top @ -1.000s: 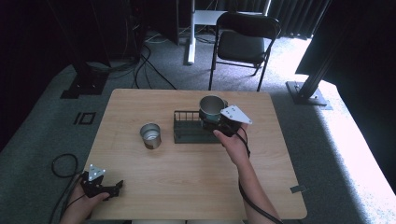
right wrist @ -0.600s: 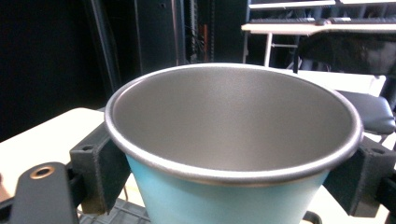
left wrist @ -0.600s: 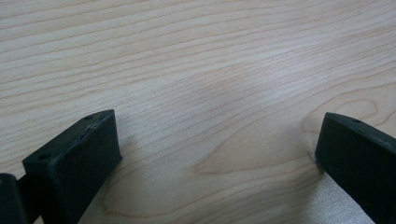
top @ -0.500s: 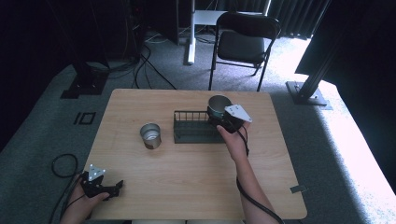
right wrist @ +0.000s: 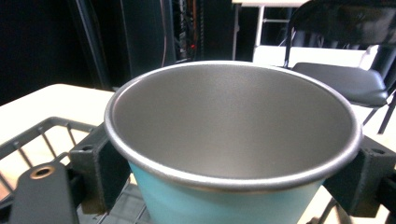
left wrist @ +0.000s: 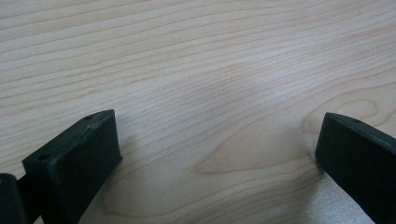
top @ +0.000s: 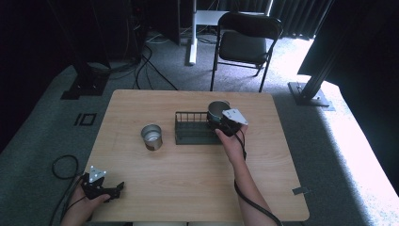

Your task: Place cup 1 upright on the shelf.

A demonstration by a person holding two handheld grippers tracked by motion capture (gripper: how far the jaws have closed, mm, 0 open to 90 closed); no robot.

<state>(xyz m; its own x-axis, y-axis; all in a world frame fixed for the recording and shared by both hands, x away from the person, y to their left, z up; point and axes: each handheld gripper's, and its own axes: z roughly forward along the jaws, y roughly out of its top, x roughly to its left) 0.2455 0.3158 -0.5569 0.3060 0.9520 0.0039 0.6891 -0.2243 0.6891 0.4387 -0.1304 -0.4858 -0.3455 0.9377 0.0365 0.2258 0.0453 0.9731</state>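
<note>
The right gripper (top: pixel 225 123), jaws clamped on a light-blue metal cup (right wrist: pixel 232 154) above the wire rack's (top: pixel 193 128) 3 o'clock end, may catch the rack's rim and tip it, while the left gripper (top: pixel 106 189) rests wide open at the table's (top: pixel 188 188) 7 o'clock corner.

Teal steel cup (right wrist: pixel 232 140) upright, over wire rack's (top: pixel 190 128) right end.
</note>
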